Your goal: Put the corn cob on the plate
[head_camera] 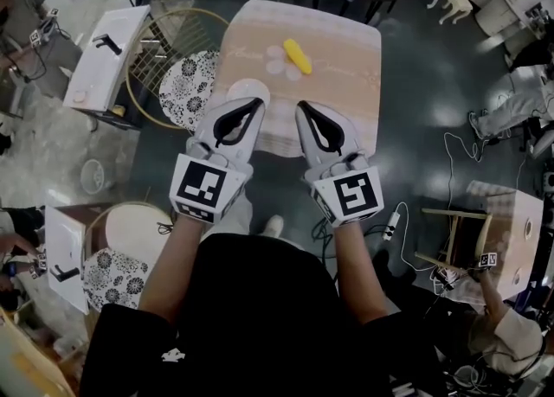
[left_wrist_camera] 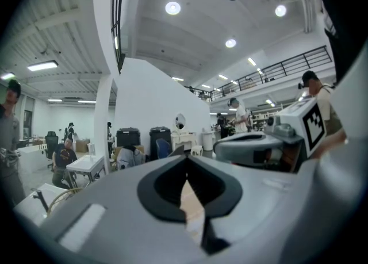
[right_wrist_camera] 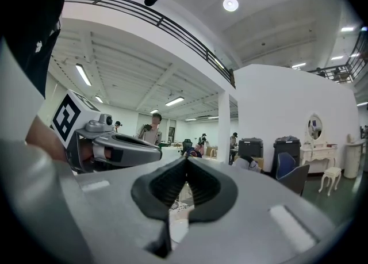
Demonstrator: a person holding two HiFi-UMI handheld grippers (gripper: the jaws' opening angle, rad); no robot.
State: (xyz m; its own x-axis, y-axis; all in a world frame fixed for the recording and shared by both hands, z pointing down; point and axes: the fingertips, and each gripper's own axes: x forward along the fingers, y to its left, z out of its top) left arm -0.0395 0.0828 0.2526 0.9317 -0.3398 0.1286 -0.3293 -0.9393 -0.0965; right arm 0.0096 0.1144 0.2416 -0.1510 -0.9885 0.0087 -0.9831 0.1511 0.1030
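Note:
A yellow corn cob (head_camera: 298, 56) lies near the middle of a small table under a pale pink cloth (head_camera: 346, 84). A white plate (head_camera: 247, 90) rests by the table's near left edge. My left gripper (head_camera: 258, 102) is held level just short of the table, its tip beside the plate, jaws shut and empty. My right gripper (head_camera: 300, 106) hangs next to it at the same height, also shut and empty. In the left gripper view the left gripper (left_wrist_camera: 185, 156) has its tips meeting. In the right gripper view the right gripper (right_wrist_camera: 186, 158) is likewise closed. The corn is well beyond both tips.
A round chair with a floral cushion (head_camera: 189, 88) stands left of the table, and a second one (head_camera: 112, 276) is at the lower left. White side tables (head_camera: 108, 54) sit on the left. A wooden stool (head_camera: 489, 231) and cables (head_camera: 394, 222) are on the right.

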